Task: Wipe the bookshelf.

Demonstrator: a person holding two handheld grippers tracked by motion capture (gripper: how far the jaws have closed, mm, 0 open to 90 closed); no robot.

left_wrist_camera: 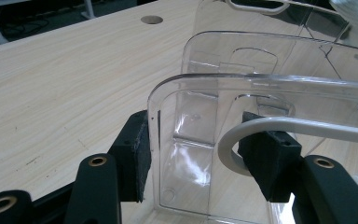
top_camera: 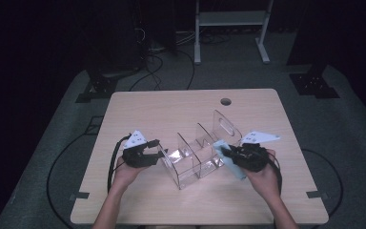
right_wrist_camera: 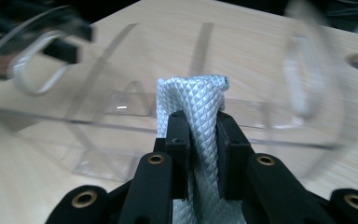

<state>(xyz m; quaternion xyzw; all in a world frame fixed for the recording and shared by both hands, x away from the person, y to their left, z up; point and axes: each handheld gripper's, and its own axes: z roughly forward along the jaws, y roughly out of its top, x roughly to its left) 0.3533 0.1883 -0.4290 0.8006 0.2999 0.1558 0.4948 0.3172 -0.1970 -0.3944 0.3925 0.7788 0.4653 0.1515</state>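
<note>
cloth (right_wrist_camera: 196,116) pinched between right gripper (right_wrist_camera: 198,140) jaws, beside organizer (top_camera: 198,155)

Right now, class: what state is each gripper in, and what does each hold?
Left gripper: shut on the end wall of the clear rack.
Right gripper: shut on the cloth.

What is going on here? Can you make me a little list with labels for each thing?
place: a wooden table with a round hole
main thing: a clear plastic organizer with upright dividers
left gripper: jaws shut on the end wall of the organizer
right gripper: jaws shut on a folded pale cloth
cloth position: at the organizer's right end in the high view
likely job: perhaps wiping the organizer, one gripper steadying it
</note>
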